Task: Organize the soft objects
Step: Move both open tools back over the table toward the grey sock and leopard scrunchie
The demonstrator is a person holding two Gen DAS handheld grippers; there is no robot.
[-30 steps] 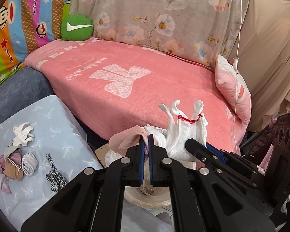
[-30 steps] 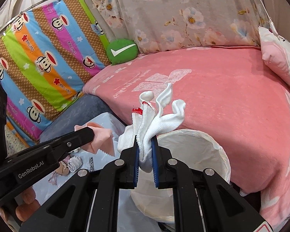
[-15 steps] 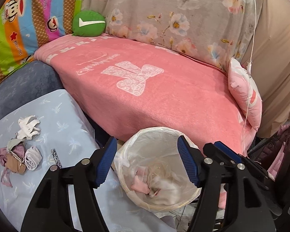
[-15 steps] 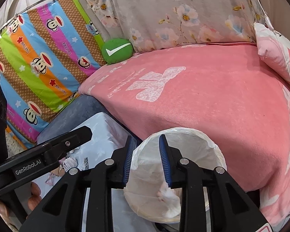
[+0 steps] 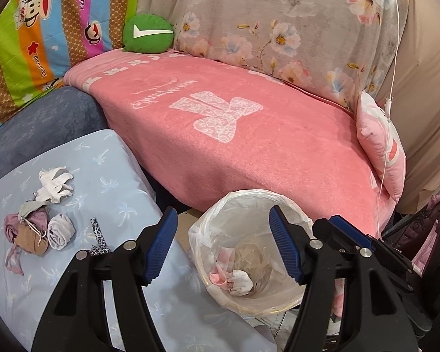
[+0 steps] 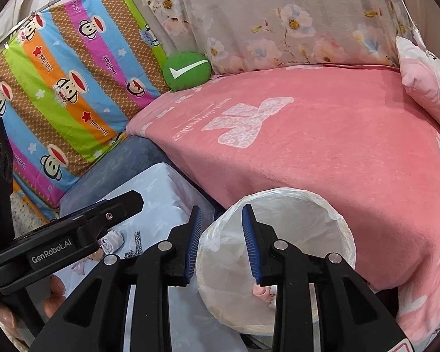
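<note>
- While I hold both tools over the bin (image 5: pixel 249 202), my left gripper (image 5: pixel 223 245) stands with its jaws spread wide and nothing between the blue pads; they have just been opening.
- My right gripper (image 6: pixel 221 245) has its jaws parted a smaller way, also bare, and it too has just let go; through the gap I see the bin's white liner (image 6: pixel 308 205).
- Down in the bin lie a pink cloth (image 5: pixel 220 275) and a white glove (image 5: pixel 240 281), touching each other at the bottom.
- I see the bin standing on the floor, just in front of the pink blanket (image 5: pixel 249 146) and beside the pale blue cushion (image 5: pixel 117 182).
- On that cushion several soft things are left: a white glove (image 5: pixel 54 186) farthest back, a bundle of mauve and tan cloth (image 5: pixel 29 231), a rolled pale sock (image 5: pixel 61 231) touching it, and a leopard-print strip (image 5: pixel 98 236) near my left jaw.
- In the right view my left tool crosses the lower left corner, with fingers (image 6: pixel 54 292) of a hand showing under it.
- Farther back a green round cushion (image 5: pixel 148 33) leans where the striped cartoon sheet (image 5: pixel 44 35) meets the flowered cover (image 5: pixel 278 23).
- At the right end of the blanket a small pink pillow (image 5: pixel 381 152) stands on edge.
</note>
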